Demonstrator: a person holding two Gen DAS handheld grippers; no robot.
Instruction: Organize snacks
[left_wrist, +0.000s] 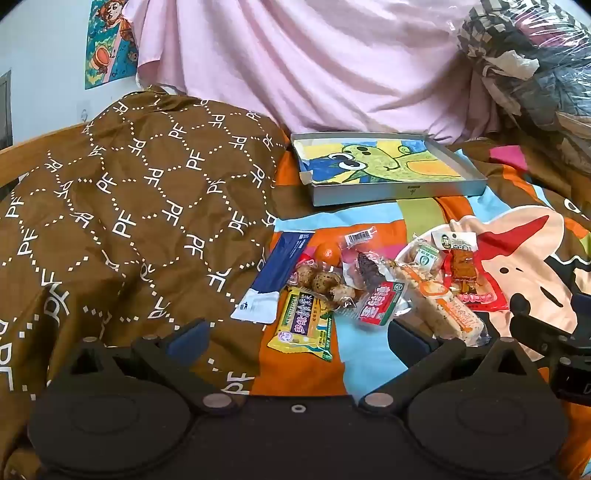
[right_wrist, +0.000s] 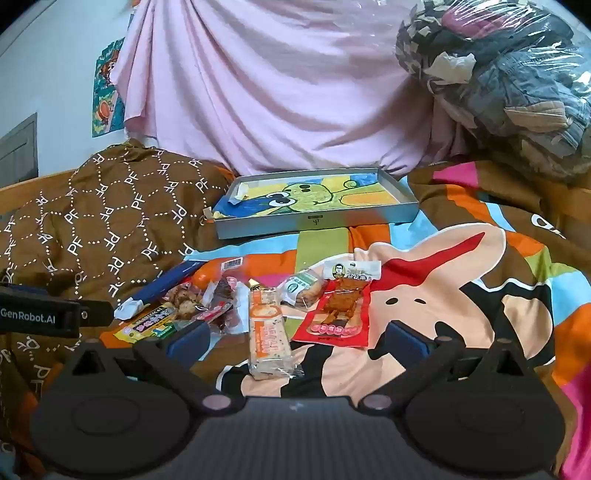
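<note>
Several wrapped snacks lie in a loose pile on the colourful bedspread. In the left wrist view I see a yellow packet (left_wrist: 303, 325), a blue-and-white packet (left_wrist: 275, 275), a small orange (left_wrist: 327, 253), a red packet (left_wrist: 380, 303), a long orange bar (left_wrist: 439, 299) and a red meat snack (left_wrist: 466, 275). A shallow grey box lid (left_wrist: 399, 192) with a cartoon drawing lies behind them. My left gripper (left_wrist: 301, 338) is open and empty, just in front of the pile. In the right wrist view my right gripper (right_wrist: 295, 338) is open and empty, its fingers on either side of the orange bar (right_wrist: 267, 338) and the red meat snack (right_wrist: 338, 314).
A brown patterned quilt (left_wrist: 129, 221) is heaped at the left. A pink sheet (left_wrist: 314, 66) hangs behind. A plastic-wrapped bundle of clothes (right_wrist: 498, 81) sits at the back right. The grey box lid (right_wrist: 317, 221) lies beyond the snacks. The left gripper's body (right_wrist: 40, 317) shows at the left edge.
</note>
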